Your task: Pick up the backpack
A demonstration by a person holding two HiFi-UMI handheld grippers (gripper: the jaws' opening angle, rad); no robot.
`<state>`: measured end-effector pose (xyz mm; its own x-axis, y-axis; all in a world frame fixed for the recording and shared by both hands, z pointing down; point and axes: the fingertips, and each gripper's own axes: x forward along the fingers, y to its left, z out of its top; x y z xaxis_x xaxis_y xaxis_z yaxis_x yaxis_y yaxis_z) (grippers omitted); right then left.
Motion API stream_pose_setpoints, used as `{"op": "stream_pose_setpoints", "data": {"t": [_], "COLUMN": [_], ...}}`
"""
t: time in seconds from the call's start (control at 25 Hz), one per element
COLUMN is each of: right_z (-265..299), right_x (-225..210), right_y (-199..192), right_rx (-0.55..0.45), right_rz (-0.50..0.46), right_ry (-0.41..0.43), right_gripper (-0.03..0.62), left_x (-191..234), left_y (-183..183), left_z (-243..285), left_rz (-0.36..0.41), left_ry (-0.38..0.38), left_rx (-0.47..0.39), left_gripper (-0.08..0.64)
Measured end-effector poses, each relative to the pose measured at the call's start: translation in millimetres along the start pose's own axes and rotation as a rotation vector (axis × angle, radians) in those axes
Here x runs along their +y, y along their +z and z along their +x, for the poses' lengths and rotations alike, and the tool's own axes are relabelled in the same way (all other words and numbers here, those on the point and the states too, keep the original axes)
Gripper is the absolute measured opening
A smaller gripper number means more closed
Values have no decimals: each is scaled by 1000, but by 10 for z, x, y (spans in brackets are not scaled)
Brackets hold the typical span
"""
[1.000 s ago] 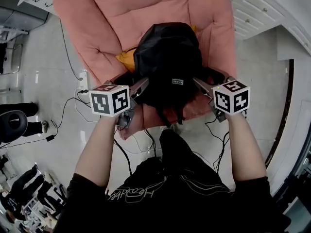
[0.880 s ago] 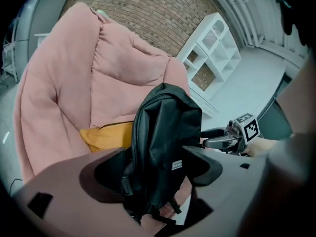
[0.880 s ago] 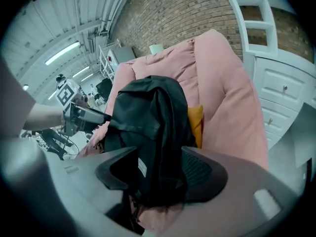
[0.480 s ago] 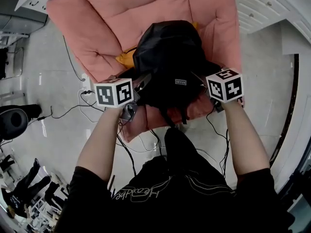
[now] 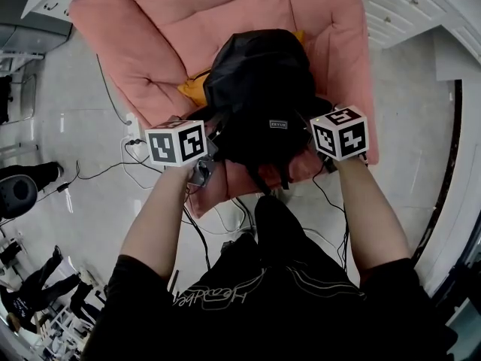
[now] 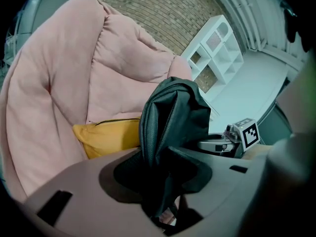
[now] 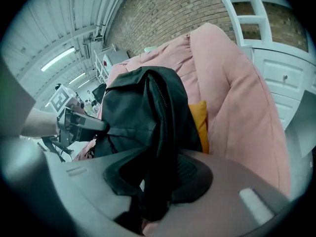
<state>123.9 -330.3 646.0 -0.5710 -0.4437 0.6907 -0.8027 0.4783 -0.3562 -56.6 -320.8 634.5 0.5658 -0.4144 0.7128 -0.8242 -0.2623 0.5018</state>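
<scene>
A black backpack [image 5: 259,89] stands upright on a pink armchair [image 5: 165,36], leaning against a yellow cushion [image 5: 197,90]. My left gripper [image 5: 219,128] is at the pack's lower left side and my right gripper [image 5: 304,124] at its lower right. In the left gripper view a fold of the backpack [image 6: 173,112] is bunched between the closing jaws of the left gripper [image 6: 163,181]. In the right gripper view the backpack's [image 7: 143,112] black fabric likewise fills the closing jaws of the right gripper [image 7: 153,181]. Both fingertip pairs are hidden by fabric.
Cables [image 5: 113,171] trail over the pale floor to the left of and below the chair. White drawers [image 5: 406,6] stand at the upper right and a white shelf unit [image 6: 217,53] stands behind the chair. A person's legs [image 5: 22,179] are at the left edge.
Both grippers came down and inward against the backpack's sides. Their jaws, wide apart a second ago, have closed onto its fabric.
</scene>
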Motion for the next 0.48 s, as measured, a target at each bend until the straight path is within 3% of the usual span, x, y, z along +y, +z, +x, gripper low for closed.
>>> {"op": "stream_pose_setpoints", "data": {"t": [0.24, 0.48], "right_z": [-76, -218], "right_x": [90, 159], "right_y": [-54, -145], "right_rx": [0, -14], "right_rz": [24, 81], "right_ry": [7, 27], "right_gripper": [74, 64], "left_x": [-100, -234], "left_y": [-63, -184], "left_z": [-73, -162], "left_rz": [8, 6], "left_ry": [3, -3], "left_rx": [-14, -22], "left_gripper": [127, 117]}}
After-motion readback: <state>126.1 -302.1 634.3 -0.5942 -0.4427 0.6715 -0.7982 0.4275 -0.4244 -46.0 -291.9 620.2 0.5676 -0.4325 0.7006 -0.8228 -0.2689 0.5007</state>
